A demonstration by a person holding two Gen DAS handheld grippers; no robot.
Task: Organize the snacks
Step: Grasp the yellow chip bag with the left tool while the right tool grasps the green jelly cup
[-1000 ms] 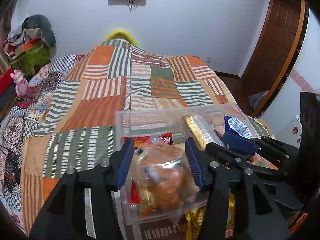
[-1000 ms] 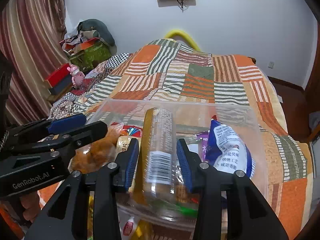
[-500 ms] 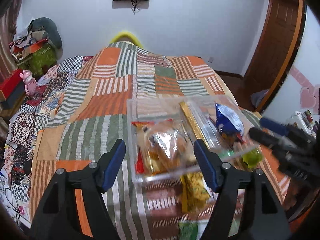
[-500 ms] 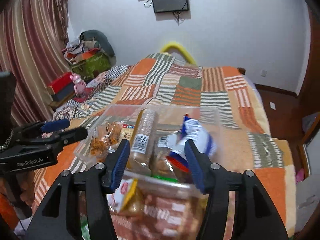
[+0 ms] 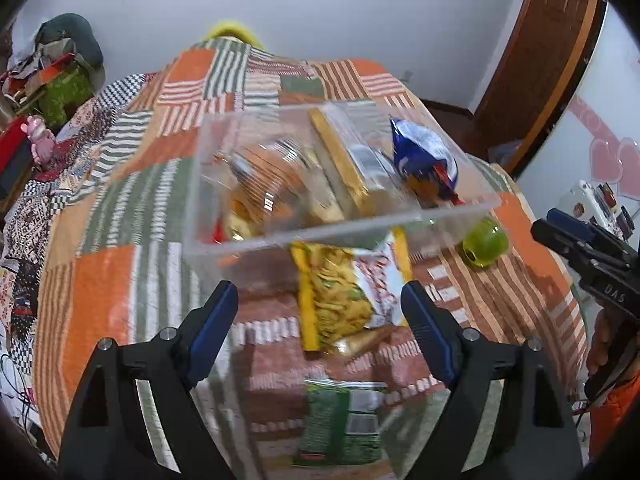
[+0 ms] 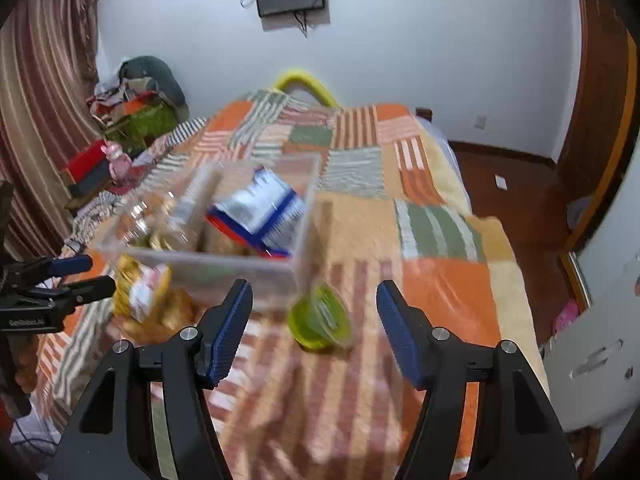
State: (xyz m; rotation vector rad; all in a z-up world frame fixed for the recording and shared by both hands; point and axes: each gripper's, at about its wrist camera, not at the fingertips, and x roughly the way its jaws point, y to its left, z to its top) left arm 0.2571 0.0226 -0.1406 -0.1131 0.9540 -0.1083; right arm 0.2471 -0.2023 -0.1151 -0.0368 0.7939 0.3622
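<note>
A clear plastic bin (image 5: 320, 236) sits on the patchwork bed and holds an orange snack bag (image 5: 264, 188), a long gold-edged biscuit pack (image 5: 348, 160) and a blue-and-white packet (image 5: 424, 160). The bin also shows in the right wrist view (image 6: 208, 260). My left gripper (image 5: 320, 316) is open and empty, above a yellow noodle-snack bag (image 5: 340, 300) and a green packet (image 5: 340, 416) lying before the bin. My right gripper (image 6: 314, 324) is open and empty, just short of a green jelly cup (image 6: 320, 320), which also shows in the left wrist view (image 5: 484, 246).
The bed's patchwork quilt (image 5: 132, 200) stretches to the far wall. Clutter and a pink toy (image 6: 116, 160) lie left of the bed. A wooden door (image 5: 536, 60) stands at the right. The bed's right edge (image 6: 516, 280) drops to the floor.
Both grippers have opened, let go of the snacks now in the bin, and pulled back toward me. The loose packets and the green cup have come into view.
</note>
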